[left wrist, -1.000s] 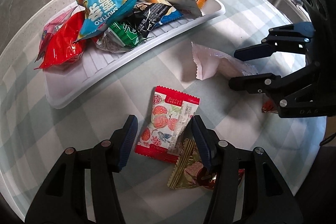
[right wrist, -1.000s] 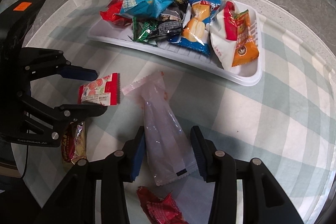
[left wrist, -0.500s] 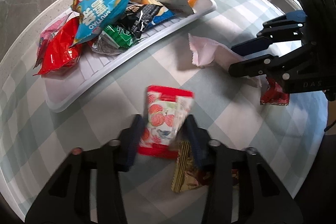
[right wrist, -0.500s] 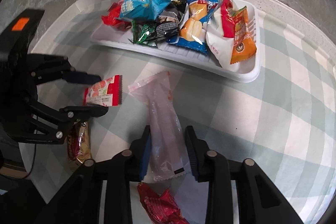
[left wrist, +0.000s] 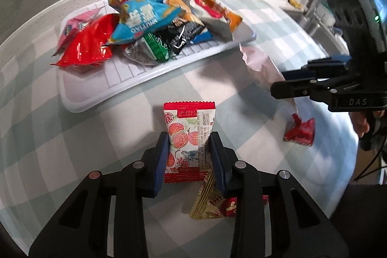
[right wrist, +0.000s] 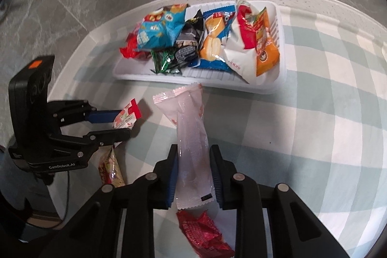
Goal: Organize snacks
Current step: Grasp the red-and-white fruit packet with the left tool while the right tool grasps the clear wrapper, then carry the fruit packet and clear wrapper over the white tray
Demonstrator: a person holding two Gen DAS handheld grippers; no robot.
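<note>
My left gripper (left wrist: pixel 189 137) is shut on a red-and-white fruit-print snack packet (left wrist: pixel 188 127), which hangs just above the checked tablecloth. In the right wrist view the same packet (right wrist: pixel 128 114) sticks out of the left gripper (right wrist: pixel 122 122). The jaws of my right gripper (right wrist: pixel 194 149) are closing, and their pads press a long pale pink packet (right wrist: pixel 188 113) that is lifted at a tilt. From the left wrist view, the right gripper (left wrist: pixel 278 82) holds that pink packet (left wrist: pixel 256 59) near the tray's corner. A white ribbed tray (left wrist: pixel 101 98) beyond both grippers holds several snack bags.
A crumpled red wrapper (right wrist: pixel 203 231) lies under the right gripper, and a gold wrapper (left wrist: pixel 208 204) lies under the left one. A round table with a pale rim (right wrist: pixel 96 35) carries everything. A sink edge (left wrist: pixel 312 23) sits at the far right. A hand (left wrist: pixel 360 122) grips the right tool.
Both grippers closed from open onto their packets. The left one raised the red-and-white packet off the cloth, and the right one lifted the pink packet toward the tray.
</note>
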